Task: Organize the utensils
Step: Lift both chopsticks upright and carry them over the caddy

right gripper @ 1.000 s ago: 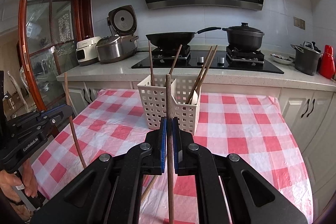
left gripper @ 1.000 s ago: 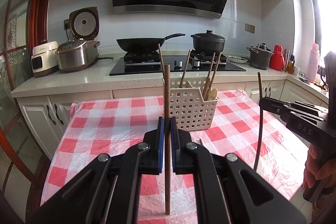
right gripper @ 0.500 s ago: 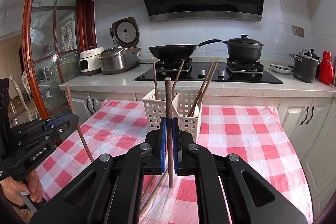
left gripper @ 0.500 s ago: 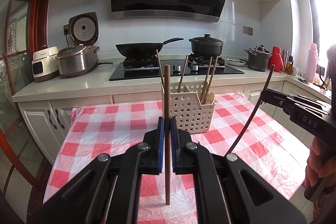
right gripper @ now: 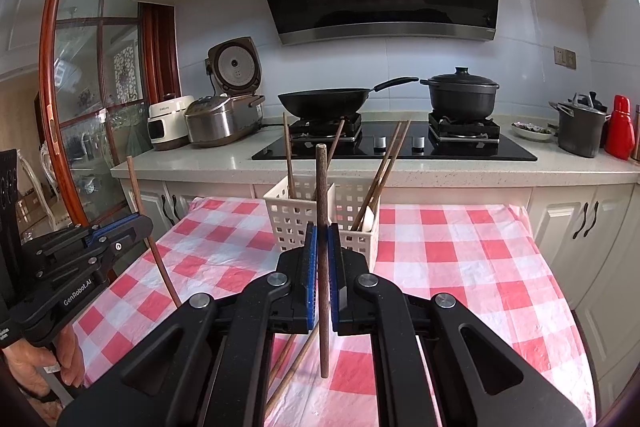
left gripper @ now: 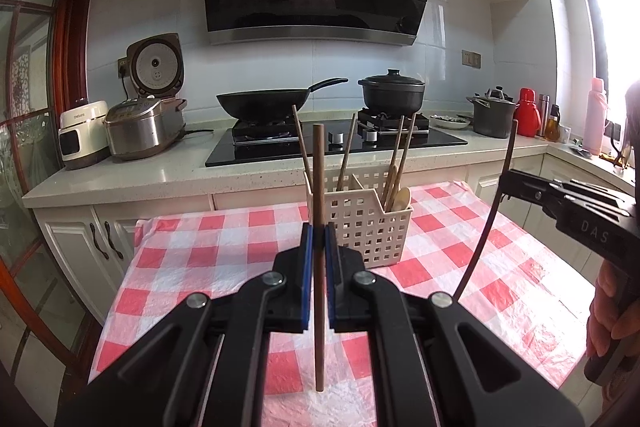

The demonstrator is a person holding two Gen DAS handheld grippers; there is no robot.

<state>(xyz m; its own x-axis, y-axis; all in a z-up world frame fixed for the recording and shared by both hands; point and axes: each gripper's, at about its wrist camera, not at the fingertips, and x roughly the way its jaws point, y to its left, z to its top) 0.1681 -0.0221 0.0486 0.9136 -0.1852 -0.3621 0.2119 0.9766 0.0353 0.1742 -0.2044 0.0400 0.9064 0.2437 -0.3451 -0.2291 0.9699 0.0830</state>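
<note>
On the far left, on the long counter, sit a white cooker and a silver rice cooker with its lid up. Next to them is the black stove. A black pan sits on its left burner and a black pot with a lid on its right burner. Further right are a grey pot and a red bottle.

In front of the counter is a table with a red and white checked cloth. A white basket with little holes stands on the cloth near the counter. It has two parts. Some chopsticks stand tilted in each part, and a wooden spoon sits in the right part.

The left gripper is pressed together on a light brown chopstick. The stick stands straight up, above the cloth, in front of the basket.

The right gripper is pressed together on a dark brown chopstick. It stands upright too, and its low end hangs above the cloth. Two more sticks lie on the cloth under this gripper.

In the left camera, the right gripper shows at the right edge with a hand holding it. In the right camera, the left gripper shows at the left edge, held by a hand.
</note>
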